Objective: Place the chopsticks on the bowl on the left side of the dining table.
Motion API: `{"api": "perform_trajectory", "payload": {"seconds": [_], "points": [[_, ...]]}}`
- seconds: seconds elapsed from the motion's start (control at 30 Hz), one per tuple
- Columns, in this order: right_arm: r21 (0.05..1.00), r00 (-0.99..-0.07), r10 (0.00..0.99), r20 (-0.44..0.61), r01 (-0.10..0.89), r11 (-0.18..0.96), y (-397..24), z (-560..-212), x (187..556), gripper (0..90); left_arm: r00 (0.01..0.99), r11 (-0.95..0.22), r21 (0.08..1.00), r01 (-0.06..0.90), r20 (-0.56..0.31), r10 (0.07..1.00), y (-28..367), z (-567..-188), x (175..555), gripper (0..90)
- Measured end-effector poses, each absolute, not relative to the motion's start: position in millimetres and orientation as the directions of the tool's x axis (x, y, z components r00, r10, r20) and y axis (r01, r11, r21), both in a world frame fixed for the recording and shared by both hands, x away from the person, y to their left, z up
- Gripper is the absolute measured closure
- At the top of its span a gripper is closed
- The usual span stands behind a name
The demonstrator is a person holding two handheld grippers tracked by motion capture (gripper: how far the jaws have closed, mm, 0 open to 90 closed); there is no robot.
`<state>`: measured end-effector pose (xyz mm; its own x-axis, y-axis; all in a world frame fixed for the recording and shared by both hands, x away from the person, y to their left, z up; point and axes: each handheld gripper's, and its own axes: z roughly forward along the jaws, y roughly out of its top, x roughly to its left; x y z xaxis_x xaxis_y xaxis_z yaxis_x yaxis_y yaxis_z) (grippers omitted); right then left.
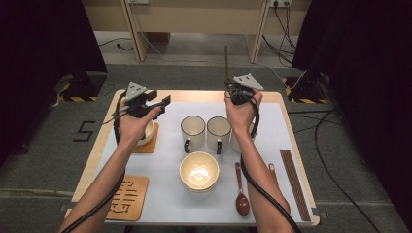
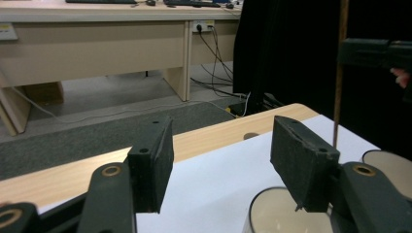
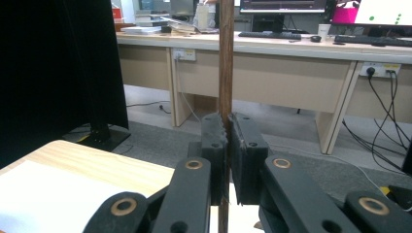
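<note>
Right gripper view, chopstick [image 3: 225, 63] upright, clamped between fingers [image 3: 214, 145]

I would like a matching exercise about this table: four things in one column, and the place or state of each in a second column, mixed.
Things:
1. thin brown wooden chopstick
2. dark brown wooden spoon
3. cream round ceramic bowl
4. left tongs

Places or states:
A. open, with nothing between them
B. lying right of the bowl
C. upright, clamped in the right tongs
D. in front of two cream mugs

Pairs: 1-C, 2-B, 3-D, 4-A
</note>
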<state>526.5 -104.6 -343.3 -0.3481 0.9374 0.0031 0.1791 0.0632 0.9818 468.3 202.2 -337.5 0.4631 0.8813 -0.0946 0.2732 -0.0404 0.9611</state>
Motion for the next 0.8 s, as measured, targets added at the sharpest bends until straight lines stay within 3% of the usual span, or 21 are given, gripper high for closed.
{"api": "perform_trajectory", "payload": {"seconds": [0.8], "points": [[0.983,-0.403,0.915,-0.008,0.165,0.082,-81.6,-350.7,521.6,85.4,0.567,-0.050,0.966,0.253,-0.106,0.817,126.5,-311.6,512.8,49.0]]}}
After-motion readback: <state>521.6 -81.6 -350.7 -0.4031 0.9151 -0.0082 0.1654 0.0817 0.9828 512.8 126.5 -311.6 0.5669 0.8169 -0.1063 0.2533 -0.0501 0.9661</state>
